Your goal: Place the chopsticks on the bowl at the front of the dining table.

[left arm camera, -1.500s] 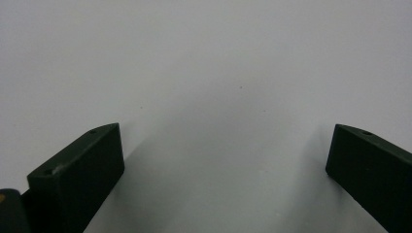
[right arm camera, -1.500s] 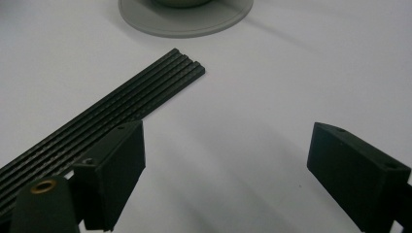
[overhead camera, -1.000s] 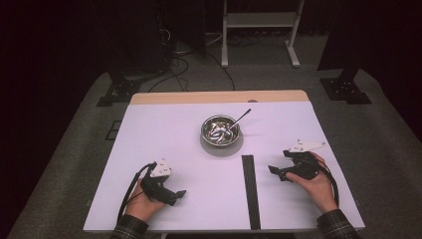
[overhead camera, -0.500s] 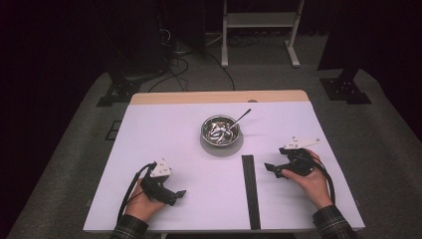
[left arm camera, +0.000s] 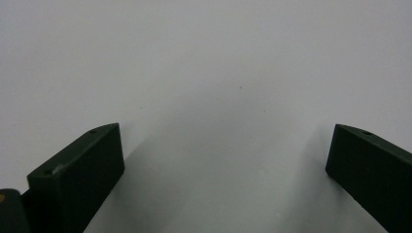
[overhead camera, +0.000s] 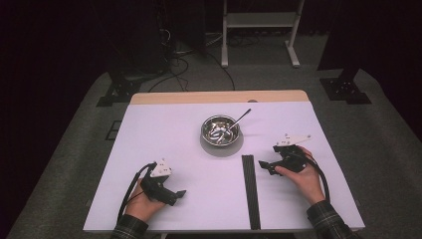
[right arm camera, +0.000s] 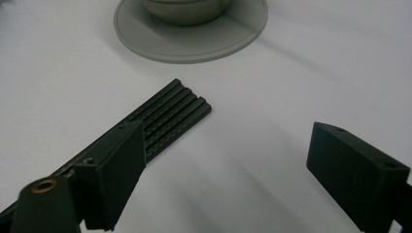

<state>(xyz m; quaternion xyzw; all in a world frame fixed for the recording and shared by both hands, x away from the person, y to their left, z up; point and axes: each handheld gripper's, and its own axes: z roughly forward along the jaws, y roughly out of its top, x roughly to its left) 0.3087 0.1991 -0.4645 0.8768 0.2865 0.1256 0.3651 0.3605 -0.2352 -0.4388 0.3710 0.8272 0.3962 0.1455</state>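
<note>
Black ribbed strip (overhead camera: 251, 191): long, narrow, flat on the white table (overhead camera: 164, 129); long axis runs from the table's near edge straight toward the steel bowl (overhead camera: 220, 130), far end stopping just short of the bowl's grey saucer (right arm camera: 189, 36). Right gripper (overhead camera: 266, 166): jaws wide apart, holding nothing, tips pointing at the strip's far end; the strip lies just beside its left jaw. Left gripper (overhead camera: 175, 195): jaws wide apart, empty, over bare table, well apart from the strip.

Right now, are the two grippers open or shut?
Left gripper: open, holding nothing.
Right gripper: open, holding nothing, beside the black strips.
</note>
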